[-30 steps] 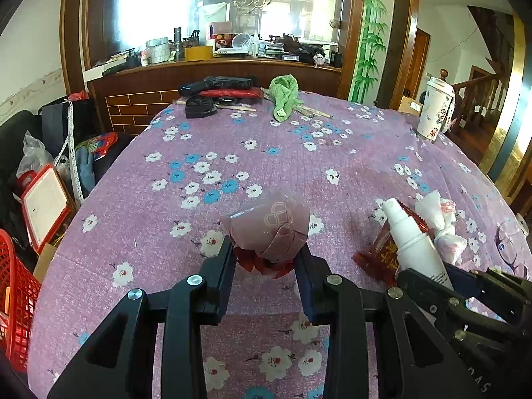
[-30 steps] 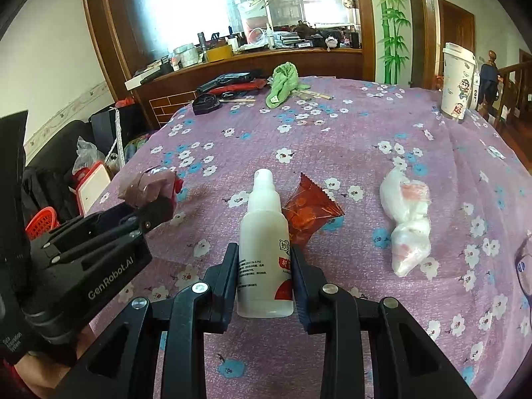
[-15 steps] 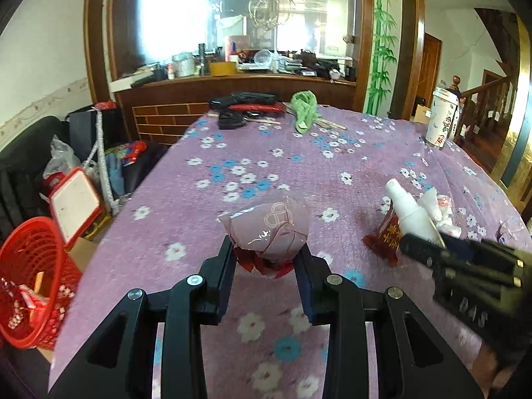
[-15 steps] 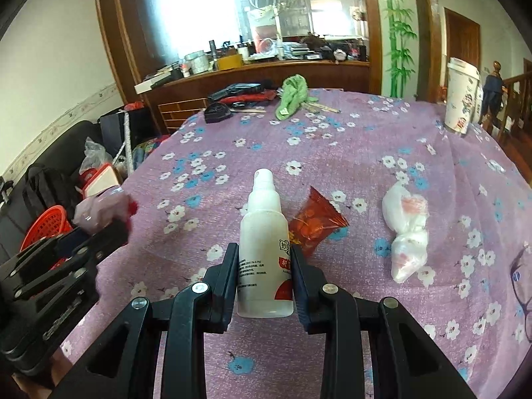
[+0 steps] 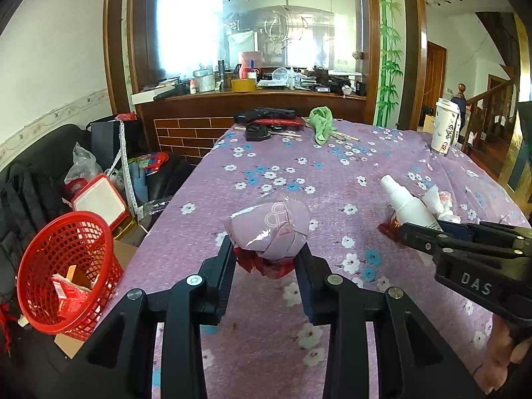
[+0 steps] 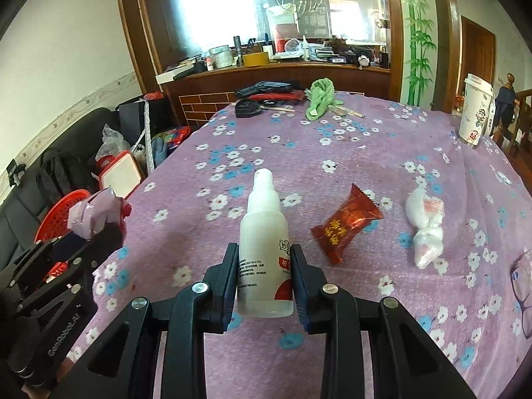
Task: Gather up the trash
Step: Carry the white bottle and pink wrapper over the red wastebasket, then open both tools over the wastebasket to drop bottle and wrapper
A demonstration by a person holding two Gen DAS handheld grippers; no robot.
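My left gripper (image 5: 266, 249) is shut on a crumpled pink wrapper (image 5: 271, 227) with a red scrap under it, held above the left edge of the table. In the right wrist view that wrapper (image 6: 94, 216) shows at the far left. My right gripper (image 6: 264, 252) is shut on a white spray bottle (image 6: 264, 232), lifted over the purple flowered tablecloth (image 6: 332, 153). A red snack packet (image 6: 345, 226) and a knotted white bag (image 6: 427, 226) lie on the cloth to the bottle's right. A red mesh basket (image 5: 63, 272) with some trash in it stands on the floor at the lower left.
A paper cup (image 6: 475, 109) stands at the far right corner. A green cloth (image 6: 321, 98), black items (image 6: 266, 88) and sticks lie at the far end. Glasses (image 6: 522, 282) rest at the right edge. Bags and boxes (image 5: 99, 196) crowd the floor beside a black sofa (image 5: 30, 166).
Both grippers have drawn back and up with their loads. The left one has swung left, so the red basket now shows fully on the floor below the table edge.
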